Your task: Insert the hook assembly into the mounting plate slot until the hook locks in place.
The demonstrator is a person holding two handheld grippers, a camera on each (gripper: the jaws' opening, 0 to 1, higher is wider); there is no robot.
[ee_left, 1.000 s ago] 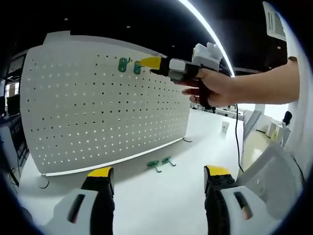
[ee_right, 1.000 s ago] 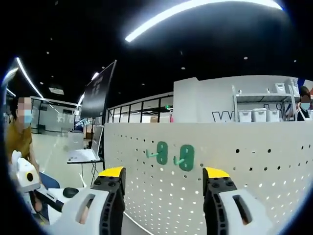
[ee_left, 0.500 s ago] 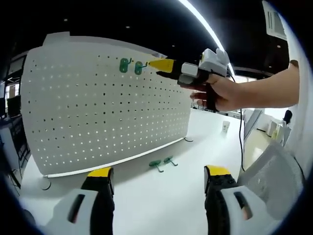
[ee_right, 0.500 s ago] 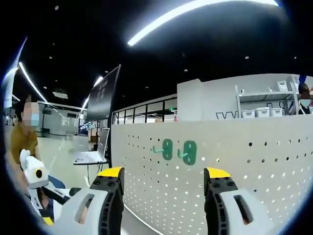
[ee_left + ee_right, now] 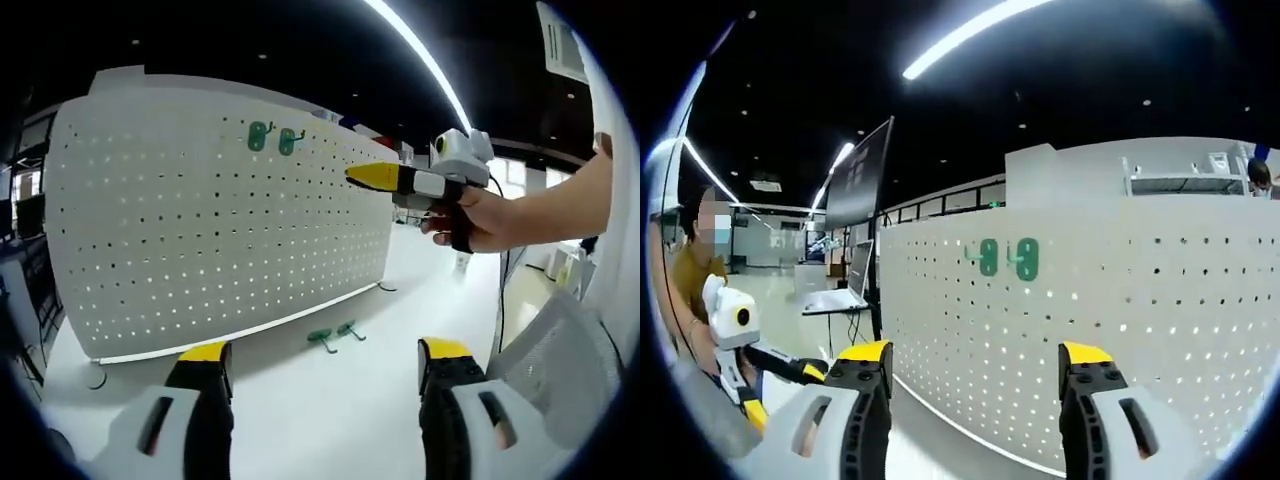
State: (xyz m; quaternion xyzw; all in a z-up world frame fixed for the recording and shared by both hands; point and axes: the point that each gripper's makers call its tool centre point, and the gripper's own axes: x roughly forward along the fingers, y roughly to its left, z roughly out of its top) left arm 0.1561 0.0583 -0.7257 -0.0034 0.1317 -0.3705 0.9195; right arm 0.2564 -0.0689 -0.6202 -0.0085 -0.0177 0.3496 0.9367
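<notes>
A white perforated metal pegboard (image 5: 215, 210) stands upright on the white bench (image 5: 330, 400), filling the left and centre of the left gripper view. Two green plastic hooks (image 5: 273, 139) hang near its top; two more green hooks (image 5: 333, 334) lie on the bench at its foot. The left tongs (image 5: 325, 352) and the right tongs (image 5: 978, 354) both stand apart, holding nothing, under a dark ceiling with strip lights.

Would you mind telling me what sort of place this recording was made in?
Probably a large open-plan office or lab set up for testing. A white pegboard stands on a white table, a laptop sits on a desk behind, and shelving with storage bins lines the far wall.
</notes>
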